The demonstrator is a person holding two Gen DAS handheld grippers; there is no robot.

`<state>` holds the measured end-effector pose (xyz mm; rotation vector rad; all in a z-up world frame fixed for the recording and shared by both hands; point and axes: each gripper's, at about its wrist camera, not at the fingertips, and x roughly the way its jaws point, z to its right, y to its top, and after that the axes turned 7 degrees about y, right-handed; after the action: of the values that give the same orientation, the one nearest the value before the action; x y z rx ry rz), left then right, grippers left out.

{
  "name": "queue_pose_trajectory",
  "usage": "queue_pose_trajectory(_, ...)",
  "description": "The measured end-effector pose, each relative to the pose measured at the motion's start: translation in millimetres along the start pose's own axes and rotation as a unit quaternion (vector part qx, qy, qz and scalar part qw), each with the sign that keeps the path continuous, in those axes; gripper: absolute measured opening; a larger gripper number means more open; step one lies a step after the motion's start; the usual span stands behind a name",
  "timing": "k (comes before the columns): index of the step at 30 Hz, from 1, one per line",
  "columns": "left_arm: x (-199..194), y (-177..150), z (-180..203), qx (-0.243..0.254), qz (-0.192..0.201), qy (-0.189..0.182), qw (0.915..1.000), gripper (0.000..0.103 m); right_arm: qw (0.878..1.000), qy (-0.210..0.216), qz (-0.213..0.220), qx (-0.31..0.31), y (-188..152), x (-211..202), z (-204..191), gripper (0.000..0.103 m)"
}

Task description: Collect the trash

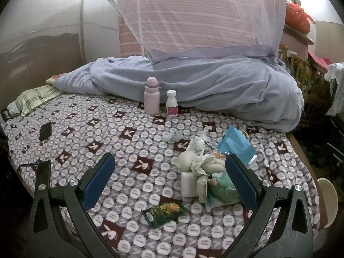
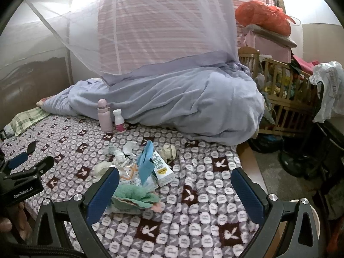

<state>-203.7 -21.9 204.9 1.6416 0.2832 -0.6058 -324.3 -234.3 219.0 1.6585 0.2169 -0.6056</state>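
Both grippers, left gripper [image 1: 169, 172] and right gripper [image 2: 175, 185], hang wide apart, holding nothing, over the trash pile [image 1: 210, 172] near the bed's [image 1: 129, 146] right edge.

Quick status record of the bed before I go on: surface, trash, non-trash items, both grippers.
surface: bed with patterned blanket
trash pile: blue packet, milk carton, crumpled tissues, green cloth, clustered together
loose trash: green snack wrapper, apart from the pile, nearest the left gripper
non-trash: pink bottle and white pill bottle, upright, side by side against the quilt; phone
left gripper: open, empty
right gripper: open, empty
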Motion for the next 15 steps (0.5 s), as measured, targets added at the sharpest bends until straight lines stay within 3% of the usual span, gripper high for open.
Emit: queue_pose_trajectory(15, 0.9, 2.2, 1.8, -0.004, -0.002, -0.005, 1.0, 0.102, 1.0, 0.0, 0.0, 0.0, 0.5, -0.3, -1.4, 0.103)
